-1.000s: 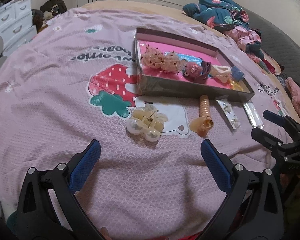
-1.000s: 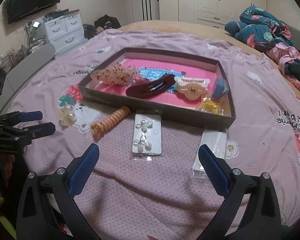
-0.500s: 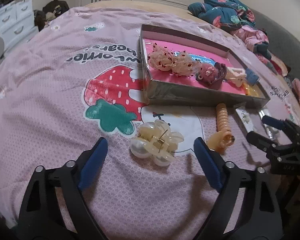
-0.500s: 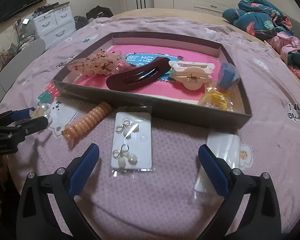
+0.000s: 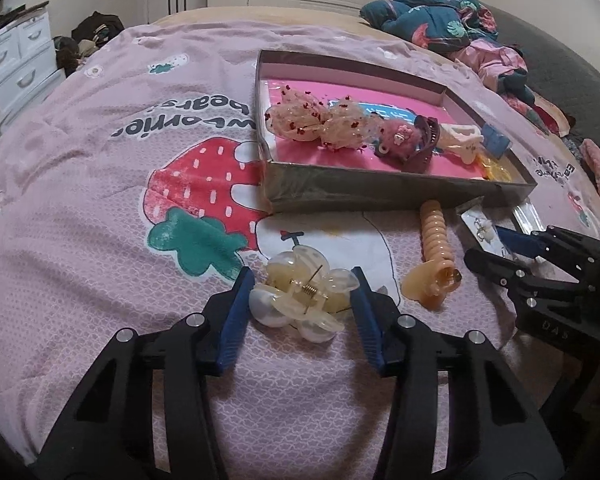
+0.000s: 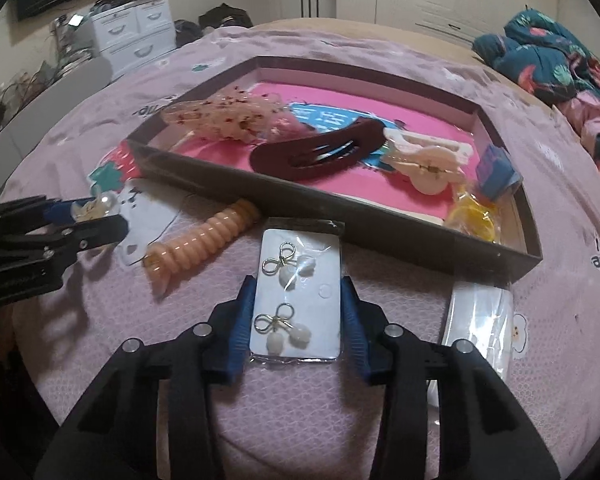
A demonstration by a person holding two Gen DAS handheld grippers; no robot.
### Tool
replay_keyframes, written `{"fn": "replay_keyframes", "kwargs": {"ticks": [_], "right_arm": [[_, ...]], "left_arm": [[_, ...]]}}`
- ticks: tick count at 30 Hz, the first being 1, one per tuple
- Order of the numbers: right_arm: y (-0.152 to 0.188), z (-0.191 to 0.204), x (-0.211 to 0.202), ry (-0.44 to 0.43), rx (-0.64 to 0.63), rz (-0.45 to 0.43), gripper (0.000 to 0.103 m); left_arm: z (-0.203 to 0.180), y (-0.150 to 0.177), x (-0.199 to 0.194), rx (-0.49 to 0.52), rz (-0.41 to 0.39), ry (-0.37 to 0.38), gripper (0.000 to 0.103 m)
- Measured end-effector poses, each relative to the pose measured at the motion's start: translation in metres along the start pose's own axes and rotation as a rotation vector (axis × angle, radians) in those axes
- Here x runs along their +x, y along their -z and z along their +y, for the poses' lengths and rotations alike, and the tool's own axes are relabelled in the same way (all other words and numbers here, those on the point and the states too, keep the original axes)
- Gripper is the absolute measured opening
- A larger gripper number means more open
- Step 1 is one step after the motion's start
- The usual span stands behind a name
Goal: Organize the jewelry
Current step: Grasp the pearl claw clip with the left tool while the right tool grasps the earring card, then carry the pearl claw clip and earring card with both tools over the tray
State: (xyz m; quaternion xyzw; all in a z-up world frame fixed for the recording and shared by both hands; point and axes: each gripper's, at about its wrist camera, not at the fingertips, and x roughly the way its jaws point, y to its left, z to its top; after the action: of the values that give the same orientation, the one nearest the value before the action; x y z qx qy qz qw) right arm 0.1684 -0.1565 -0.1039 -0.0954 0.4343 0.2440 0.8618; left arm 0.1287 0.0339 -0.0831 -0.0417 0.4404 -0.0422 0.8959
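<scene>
My left gripper (image 5: 302,296) has its blue pads against both sides of a cream pearl hair claw (image 5: 300,294) lying on the pink bedspread. My right gripper (image 6: 298,322) has its pads against both long edges of a white earring card (image 6: 300,304) with two pearl earrings, flat on the bed. A shallow grey tray (image 5: 380,192) with a pink floor lies just beyond, also seen in the right wrist view (image 6: 340,216). It holds a beige tulle scrunchie (image 5: 316,122), a maroon clip (image 6: 320,152), a cream clip (image 6: 428,160) and other pieces.
An orange spiral hair tie (image 5: 434,256) lies between the two grippers, in front of the tray; it also shows in the right wrist view (image 6: 204,240). A clear plastic packet (image 6: 480,320) lies right of the earring card. Crumpled clothes (image 5: 452,28) sit at the bed's far right.
Both grippers moved forward and down and narrowed: the left one came around the pearl claw, the right one around the earring card. The objects themselves have not moved.
</scene>
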Motion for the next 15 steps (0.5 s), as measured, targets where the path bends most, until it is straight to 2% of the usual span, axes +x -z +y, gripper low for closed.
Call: {"fn": "replay_keyframes", "kwargs": {"ticks": [15], "right_arm": [[0.018,0.024,-0.039,-0.159,-0.015,-0.007,0.039]], "left_arm": [[-0.017,0.013,-0.023,0.024,-0.013,0.049,0.04]]}}
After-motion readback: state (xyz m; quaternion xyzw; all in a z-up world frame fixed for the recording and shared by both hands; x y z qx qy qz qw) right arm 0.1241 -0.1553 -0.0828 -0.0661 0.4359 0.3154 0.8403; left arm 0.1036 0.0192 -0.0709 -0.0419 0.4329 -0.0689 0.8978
